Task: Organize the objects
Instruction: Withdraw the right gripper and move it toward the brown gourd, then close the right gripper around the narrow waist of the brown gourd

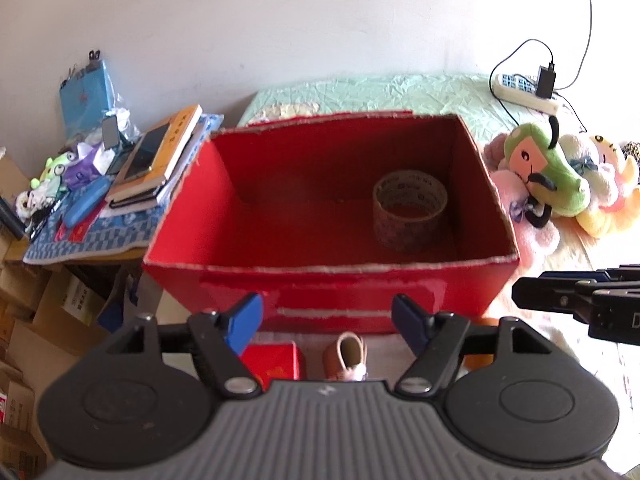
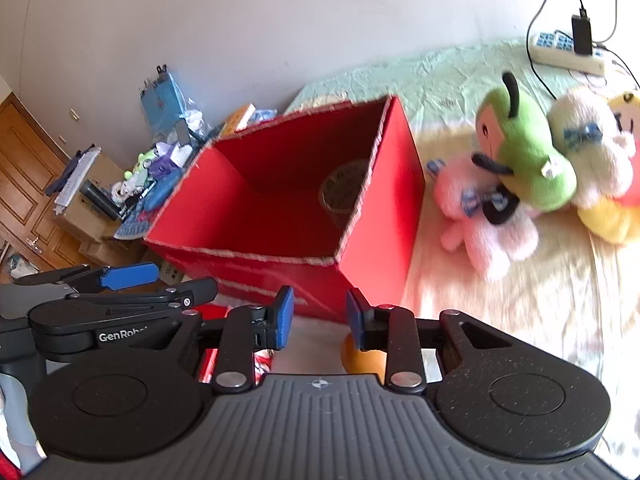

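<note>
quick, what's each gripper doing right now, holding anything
Left gripper: open, holding nothing, in front of the red box.
Right gripper: open, holding nothing.

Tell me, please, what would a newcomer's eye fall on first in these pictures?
The open red box fills the middle of the bed, holding only a tape roll near its right wall. To its right lies a heap of plush toys, a green one on top. Both grippers, left and right, are open and empty in front of the box.
</note>
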A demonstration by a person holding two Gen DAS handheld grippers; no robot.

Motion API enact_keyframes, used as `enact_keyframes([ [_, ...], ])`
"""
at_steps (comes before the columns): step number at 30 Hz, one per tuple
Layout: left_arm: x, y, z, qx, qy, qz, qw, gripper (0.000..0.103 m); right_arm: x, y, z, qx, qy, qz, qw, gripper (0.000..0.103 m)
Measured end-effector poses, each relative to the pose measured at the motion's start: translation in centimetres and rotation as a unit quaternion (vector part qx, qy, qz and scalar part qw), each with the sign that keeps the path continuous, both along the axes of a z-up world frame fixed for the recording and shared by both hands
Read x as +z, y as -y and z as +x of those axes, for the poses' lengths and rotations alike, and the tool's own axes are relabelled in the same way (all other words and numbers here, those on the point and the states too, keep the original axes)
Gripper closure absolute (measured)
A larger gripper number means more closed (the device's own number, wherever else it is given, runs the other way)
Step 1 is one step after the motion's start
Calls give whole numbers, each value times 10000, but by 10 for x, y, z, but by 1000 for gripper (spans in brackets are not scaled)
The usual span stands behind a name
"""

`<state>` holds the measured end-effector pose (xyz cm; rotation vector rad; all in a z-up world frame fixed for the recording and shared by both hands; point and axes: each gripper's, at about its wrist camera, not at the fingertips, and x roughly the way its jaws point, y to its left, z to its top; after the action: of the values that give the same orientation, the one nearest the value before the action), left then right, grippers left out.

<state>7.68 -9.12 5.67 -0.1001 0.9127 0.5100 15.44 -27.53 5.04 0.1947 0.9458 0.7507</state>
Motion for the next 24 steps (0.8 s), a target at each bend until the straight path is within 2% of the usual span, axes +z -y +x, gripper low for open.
enact_keyframes([
  [4,-13,7,-4,-11,-138,-166,9998,26,-14,6,-5,-29,-152,-113,9998,68],
  [12,-41,26,-5,-188,-380,-520,9978,25,-42,21,-11,-262,-641,-287,9972,68],
  [17,-58,41,-2,-552,-428,-987,9927,26,-54,29,-9,-431,-953,-298,9941,68],
  [24,-76,52,7,-839,-473,-1236,9876,25,-72,41,-3,-597,-1433,-11,9879,67],
])
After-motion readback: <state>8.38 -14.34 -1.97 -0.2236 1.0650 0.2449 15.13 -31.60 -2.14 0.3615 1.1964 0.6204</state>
